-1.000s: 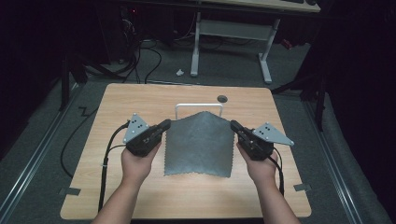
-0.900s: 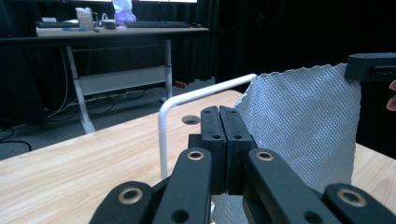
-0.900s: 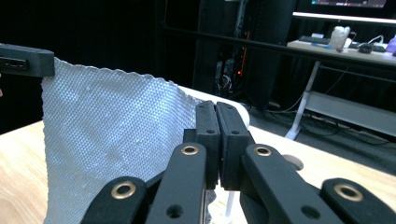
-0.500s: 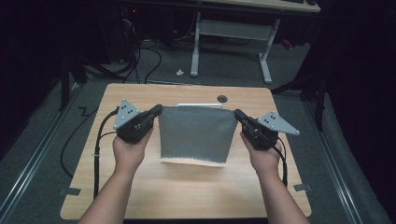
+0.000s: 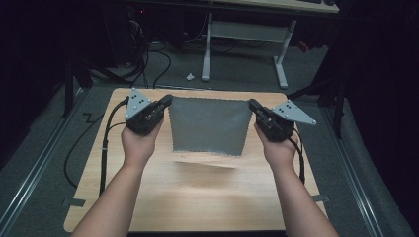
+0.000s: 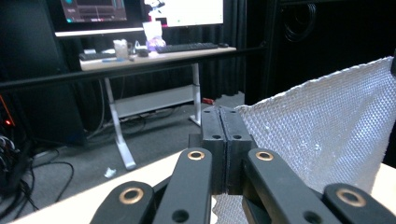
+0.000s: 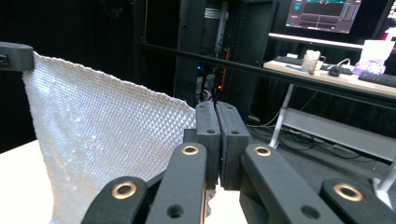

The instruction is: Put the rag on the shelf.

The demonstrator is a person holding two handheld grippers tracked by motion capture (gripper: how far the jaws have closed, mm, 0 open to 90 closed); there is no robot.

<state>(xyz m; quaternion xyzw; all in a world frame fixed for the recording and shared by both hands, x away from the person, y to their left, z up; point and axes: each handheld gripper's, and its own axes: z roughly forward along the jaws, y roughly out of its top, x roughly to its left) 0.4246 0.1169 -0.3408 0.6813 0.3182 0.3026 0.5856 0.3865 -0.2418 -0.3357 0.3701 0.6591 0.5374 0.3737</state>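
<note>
Cloth (image 5: 209, 124) hangs taut above desk (image 5: 207, 192), lower edge clear of it; left gripper (image 5: 165, 101) and right gripper (image 5: 253, 104) fingers clamped on its top corners; near desk half bare

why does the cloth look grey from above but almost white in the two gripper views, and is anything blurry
High view: dim room, the cloth reads flat grey and casts a soft shadow on the table. Left gripper view: closer light turns the weave pale, and the desk behind is soft. Right gripper view: the same pale weave, with glowing monitors blurred.
</note>
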